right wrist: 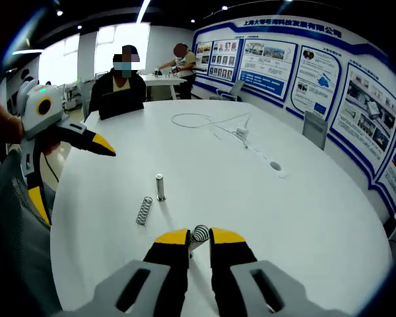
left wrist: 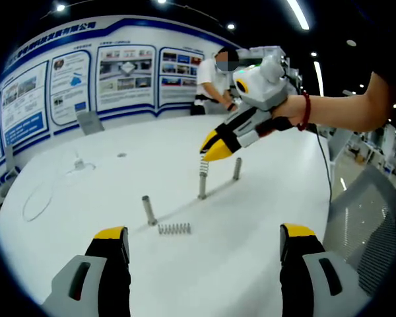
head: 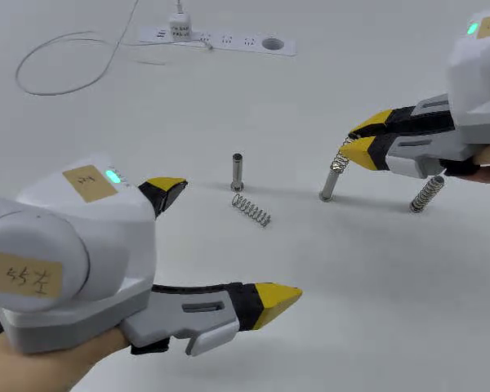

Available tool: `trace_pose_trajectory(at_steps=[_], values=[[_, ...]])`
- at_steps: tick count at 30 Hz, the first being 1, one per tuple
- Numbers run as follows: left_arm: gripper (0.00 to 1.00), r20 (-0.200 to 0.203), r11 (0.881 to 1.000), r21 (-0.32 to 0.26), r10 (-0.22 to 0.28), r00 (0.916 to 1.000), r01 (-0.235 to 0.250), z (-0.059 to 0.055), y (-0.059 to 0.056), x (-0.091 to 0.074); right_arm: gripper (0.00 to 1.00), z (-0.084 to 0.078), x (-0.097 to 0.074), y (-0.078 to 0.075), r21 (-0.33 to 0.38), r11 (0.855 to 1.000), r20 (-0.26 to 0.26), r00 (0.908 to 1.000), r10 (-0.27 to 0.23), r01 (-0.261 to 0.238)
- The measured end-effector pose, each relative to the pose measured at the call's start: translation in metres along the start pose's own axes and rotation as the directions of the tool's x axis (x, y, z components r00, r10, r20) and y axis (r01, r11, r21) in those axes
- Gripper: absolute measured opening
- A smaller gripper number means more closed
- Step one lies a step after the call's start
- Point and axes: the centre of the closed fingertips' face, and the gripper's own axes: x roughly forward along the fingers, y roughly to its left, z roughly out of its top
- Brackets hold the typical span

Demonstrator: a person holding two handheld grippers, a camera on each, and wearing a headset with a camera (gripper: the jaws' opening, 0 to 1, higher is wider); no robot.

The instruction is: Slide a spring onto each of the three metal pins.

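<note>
Closest in the head view, the left gripper [head: 238, 239] hangs over the table [head: 351, 310] with its fingers spread wide and nothing between them. Further off, the right gripper [head: 349, 140] has its fingers pinched on a spring [head: 339, 162] whose lower coils sit over the top of the middle pin [head: 328, 189] — so threading the second pin looks like the step in hand. At the far-right pin [head: 414, 207] a seated spring [head: 427, 193] is already on. One bare pin [head: 237, 172] stands upright, a loose spring [head: 251, 210] lying just beside its base. Next, I judge, the held spring wants pushing down and releasing — then the loose spring must be picked up and lined end-on with the bare pin.
</note>
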Motion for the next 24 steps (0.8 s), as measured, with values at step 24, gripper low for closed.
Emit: trace_pose_trajectory(at_steps=[24], values=[[0.96,0.000,1.000,-0.005,0.004,1.0000,-0.004,-0.002,0.002,-0.001,0.13,-0.019,0.020,0.012,-0.083,0.996,-0.078,0.9968,0.016,-0.022]])
